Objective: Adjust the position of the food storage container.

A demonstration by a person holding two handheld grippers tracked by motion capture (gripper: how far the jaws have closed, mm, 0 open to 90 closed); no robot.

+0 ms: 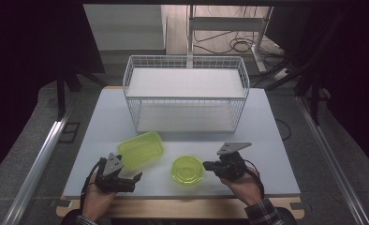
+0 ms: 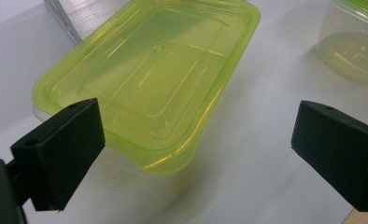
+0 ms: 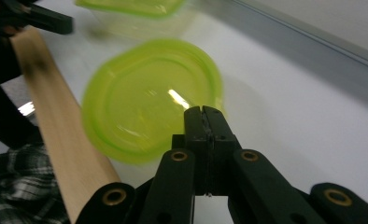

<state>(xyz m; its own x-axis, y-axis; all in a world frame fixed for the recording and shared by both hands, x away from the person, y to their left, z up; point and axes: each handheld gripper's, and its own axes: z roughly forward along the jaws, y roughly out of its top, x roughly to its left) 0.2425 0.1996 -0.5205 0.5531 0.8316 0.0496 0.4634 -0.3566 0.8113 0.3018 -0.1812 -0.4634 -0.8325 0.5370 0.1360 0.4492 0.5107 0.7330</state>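
A rectangular clear container with a yellow-green lid (image 1: 141,149) lies on the white table, left of centre. My left gripper (image 1: 135,180) sits just in front of it and is open. In the left gripper view the jaws stand wide apart (image 2: 196,126) with the near corner of that container (image 2: 149,88) between and beyond them, untouched. A round container with a yellow-green lid (image 1: 188,169) stands to its right. My right gripper (image 1: 206,165) is shut beside the round container's right edge, and its closed tips (image 3: 204,116) hold nothing over the lid's rim (image 3: 149,98).
A white wire basket with a shelf (image 1: 186,93) stands at the back of the table (image 1: 103,131). A wooden strip (image 3: 56,140) runs along the table's near edge. The round container (image 2: 355,46) is also at the upper right of the left gripper view.
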